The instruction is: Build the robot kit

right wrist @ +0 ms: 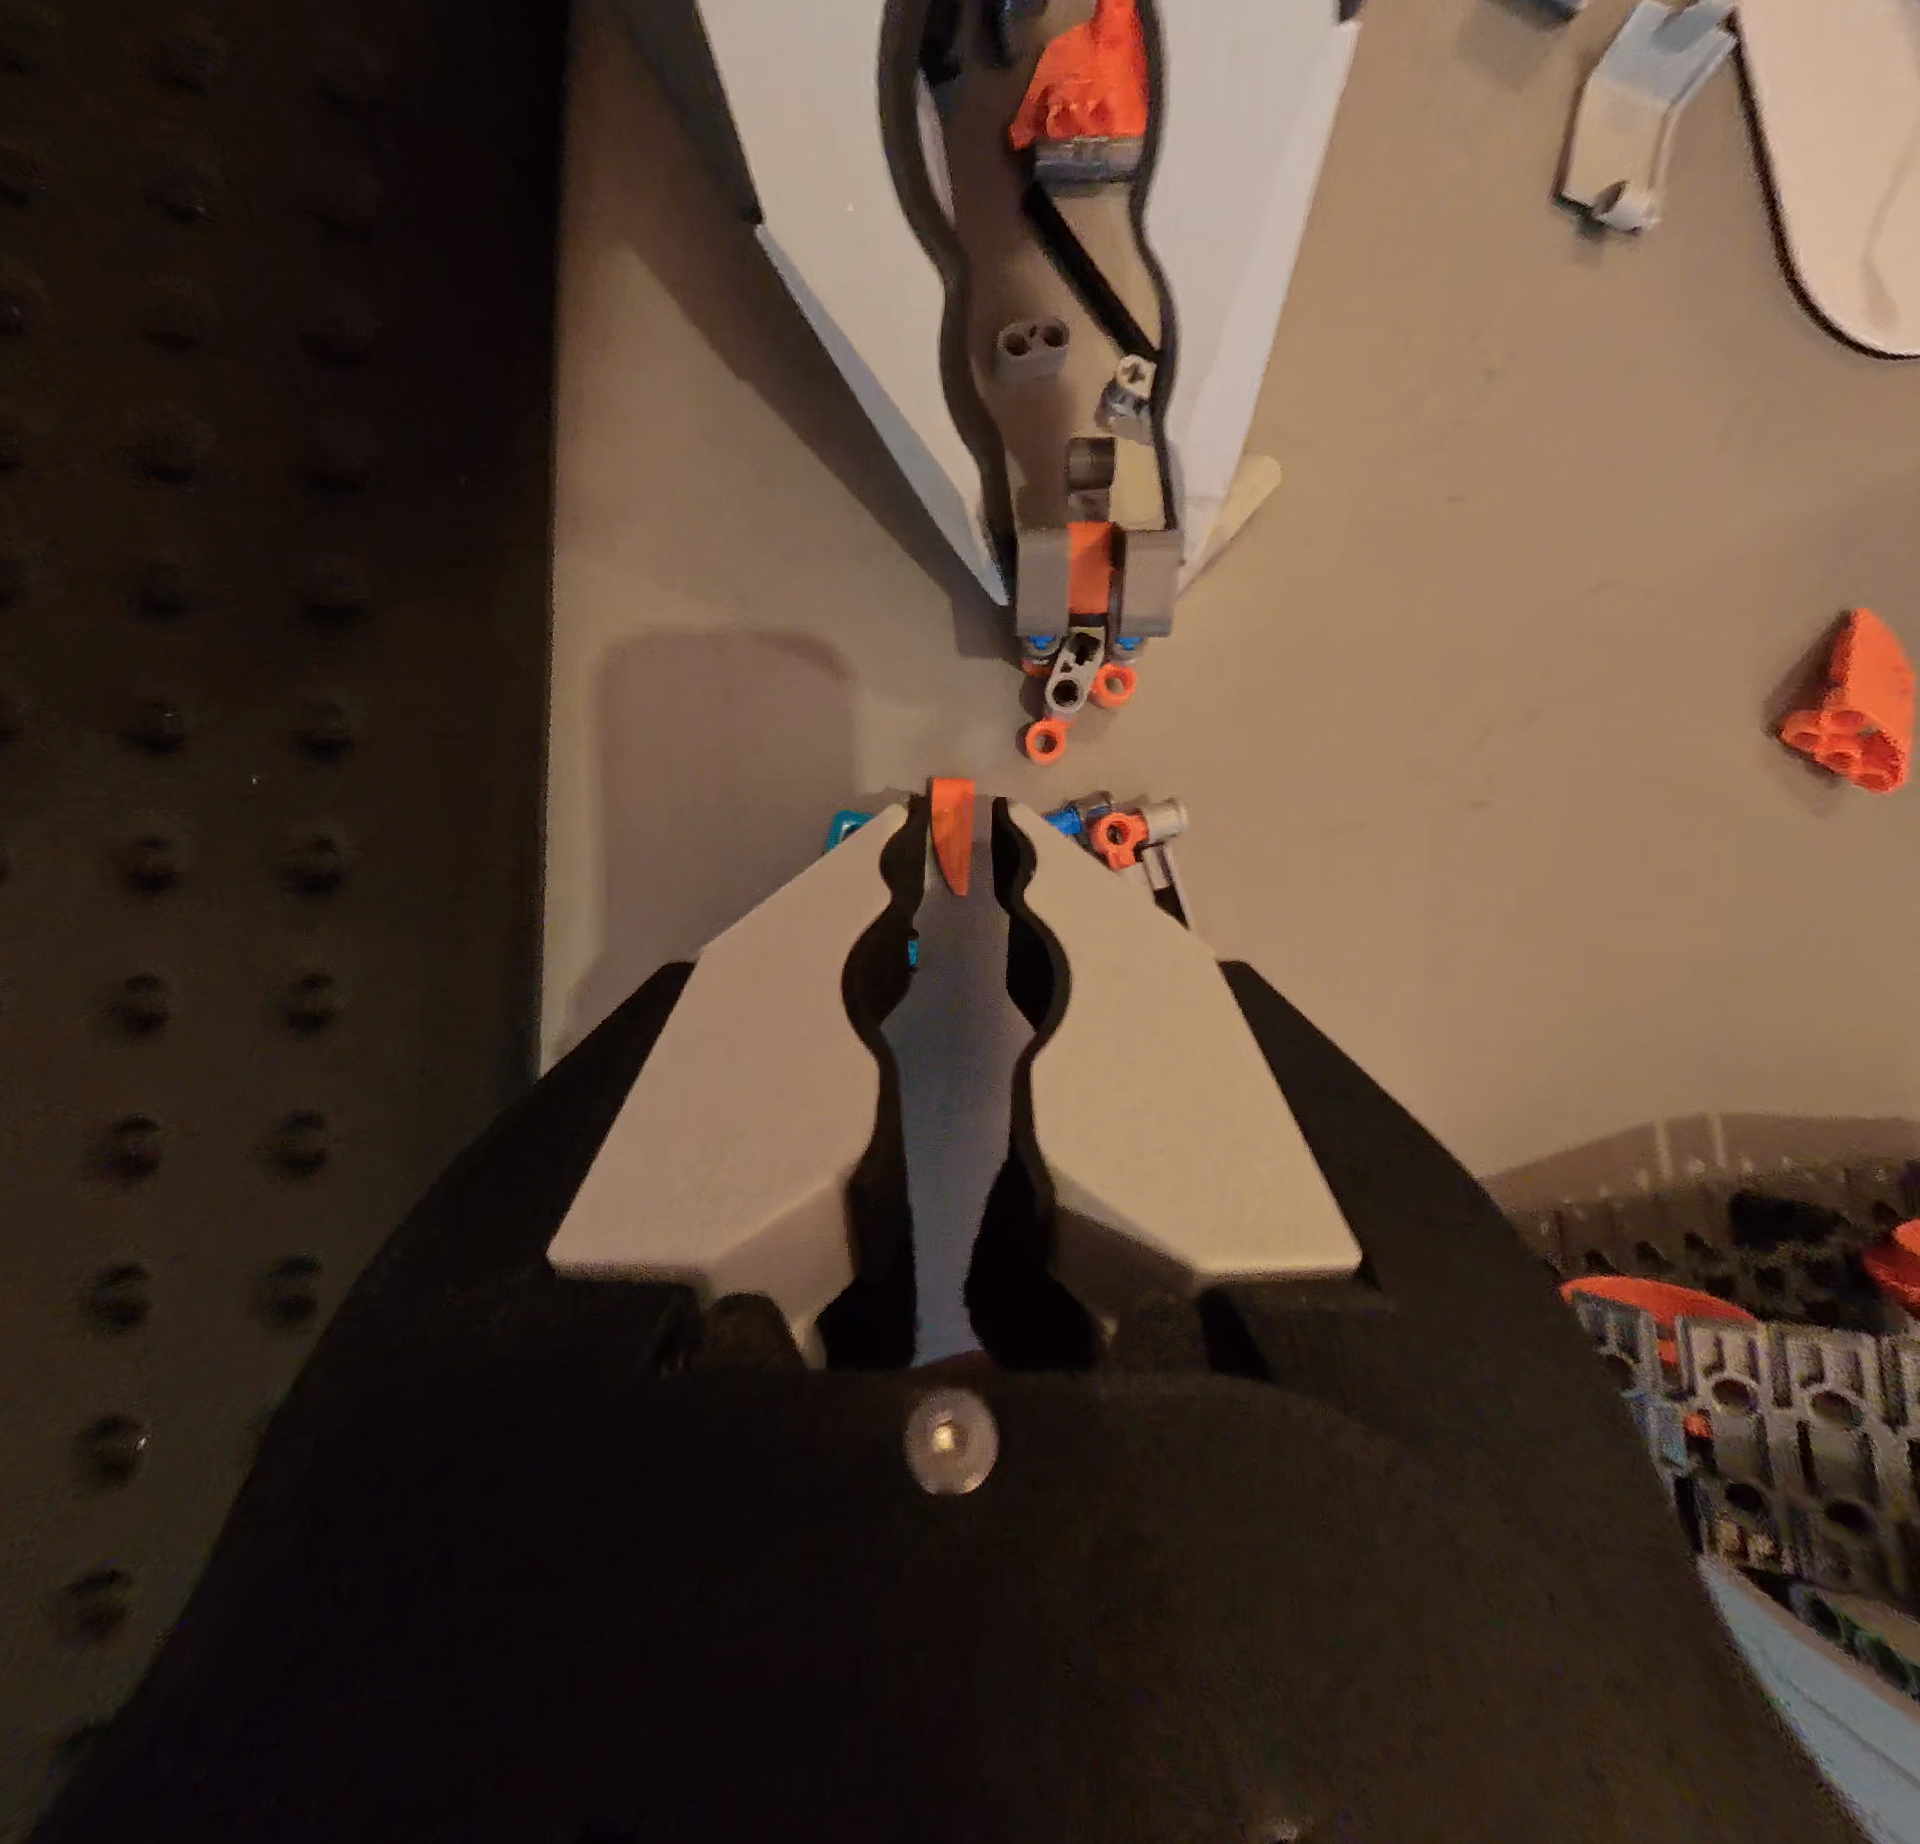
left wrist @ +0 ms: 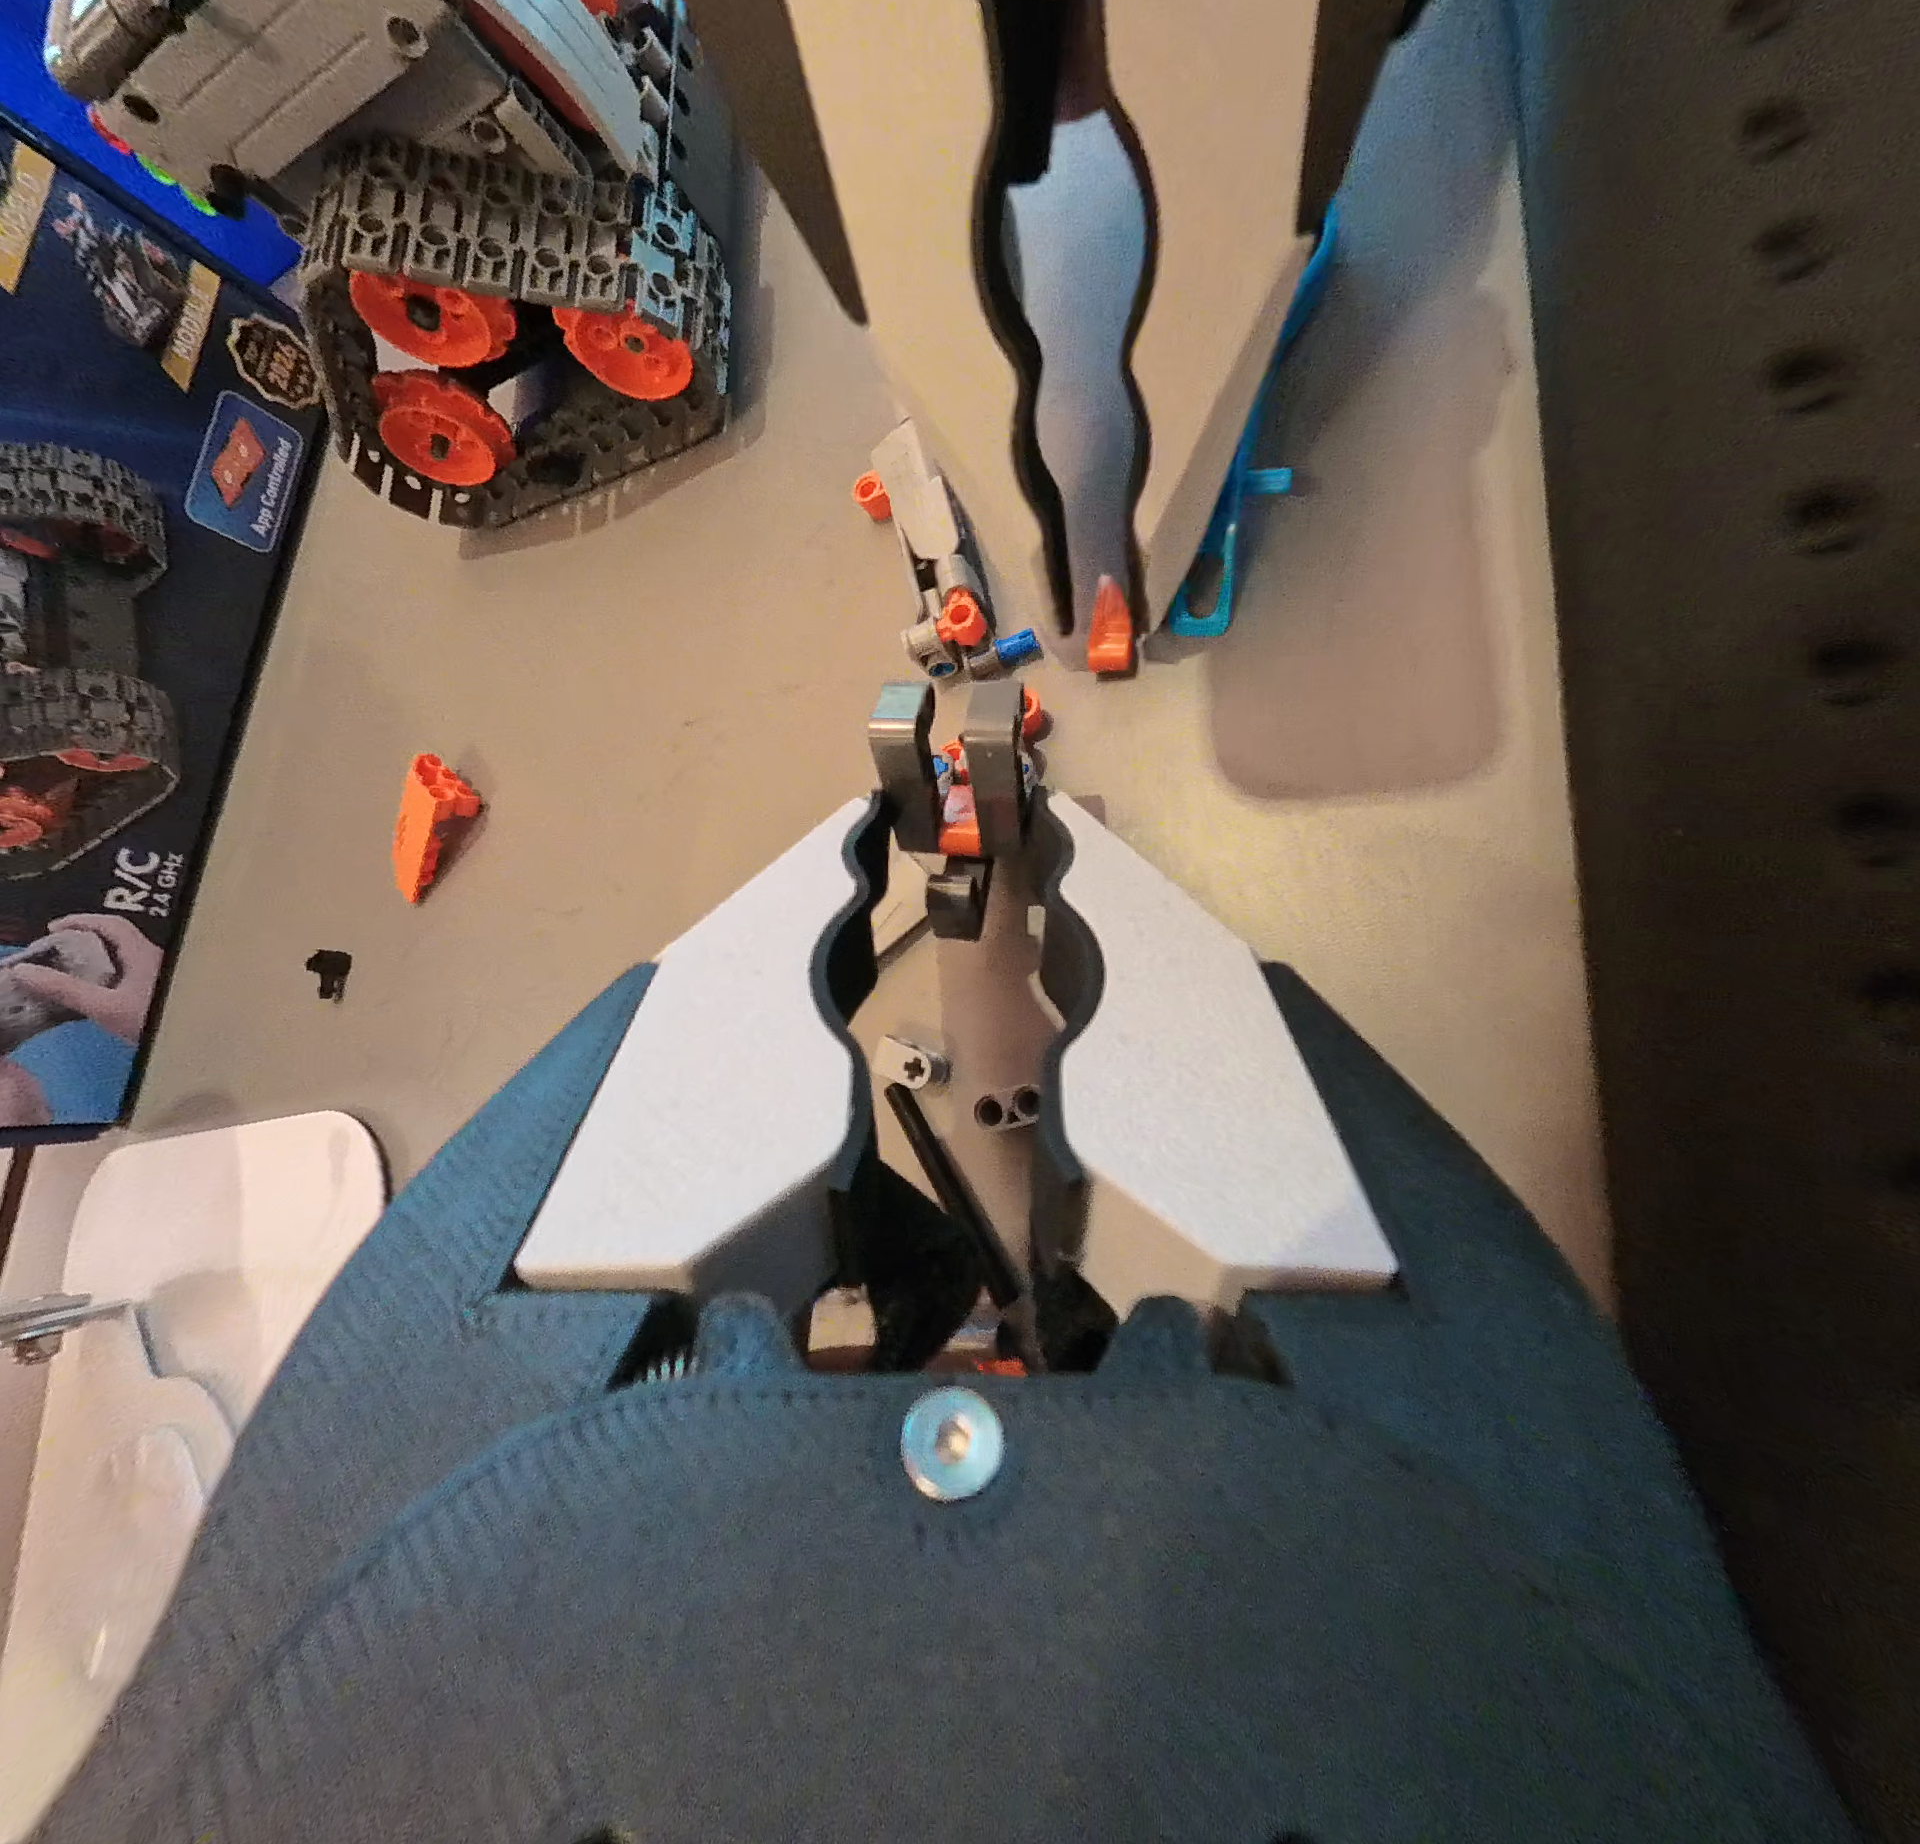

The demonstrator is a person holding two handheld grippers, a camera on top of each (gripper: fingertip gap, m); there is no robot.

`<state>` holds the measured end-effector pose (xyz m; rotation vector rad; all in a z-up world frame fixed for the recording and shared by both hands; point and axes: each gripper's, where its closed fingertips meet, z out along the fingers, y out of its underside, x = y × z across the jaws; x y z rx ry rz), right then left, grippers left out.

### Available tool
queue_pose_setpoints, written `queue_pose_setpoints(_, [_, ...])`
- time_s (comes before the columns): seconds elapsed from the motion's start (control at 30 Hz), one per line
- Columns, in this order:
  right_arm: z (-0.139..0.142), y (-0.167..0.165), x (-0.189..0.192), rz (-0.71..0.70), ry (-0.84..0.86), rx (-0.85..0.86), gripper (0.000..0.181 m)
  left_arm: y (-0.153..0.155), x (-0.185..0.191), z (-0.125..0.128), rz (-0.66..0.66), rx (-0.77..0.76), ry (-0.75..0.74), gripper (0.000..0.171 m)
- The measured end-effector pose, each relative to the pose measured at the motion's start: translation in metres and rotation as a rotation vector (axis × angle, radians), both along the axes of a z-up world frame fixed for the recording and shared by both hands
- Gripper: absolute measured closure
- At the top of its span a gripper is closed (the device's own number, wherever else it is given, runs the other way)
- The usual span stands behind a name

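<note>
A small grey and orange brick assembly (left wrist: 951, 771) is clamped at the tips of the left gripper (left wrist: 961, 818), kept just above the beige table (left wrist: 644, 672), seemingly for joining. Facing it tip to tip, the right gripper (right wrist: 951, 828) is closed on an orange wedge piece (right wrist: 951, 833). Loose pins (right wrist: 1117, 828) lie between; a tracked vehicle (left wrist: 499, 340) stands apart.

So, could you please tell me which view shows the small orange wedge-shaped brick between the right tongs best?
The right wrist view: the small orange wedge-shaped brick sits close, pinched between the right tongs. The left wrist view shows it farther off and smaller.
</note>
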<state>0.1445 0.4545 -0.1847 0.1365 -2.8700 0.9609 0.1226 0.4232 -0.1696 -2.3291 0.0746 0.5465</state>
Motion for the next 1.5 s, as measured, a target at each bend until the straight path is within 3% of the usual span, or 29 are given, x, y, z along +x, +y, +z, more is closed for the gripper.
queue_pose_setpoints(0.2, [-0.005, -0.003, -0.002, -0.003, 0.013, 0.012, 0.176, -0.001, 0.000, -0.004, 0.014, 0.012, -0.068, 0.147])
queue_pose_setpoints(0.47, [0.013, -0.006, -0.004, -0.054, -0.113, -0.130, 0.176, -0.005, -0.004, 0.002, 0.026, 0.034, -0.043, 0.140])
queue_pose_setpoints(1.0, [0.003, -0.008, -0.022, -0.130, 0.145, -0.044, 0.176, 0.004, -0.001, -0.006, -0.018, 0.027, -0.097, 0.147])
queue_pose_setpoints(1.5, [0.003, -0.010, -0.030, -0.126, 0.177, -0.071, 0.177, 0.004, -0.004, -0.004, -0.054, 0.058, -0.175, 0.149])
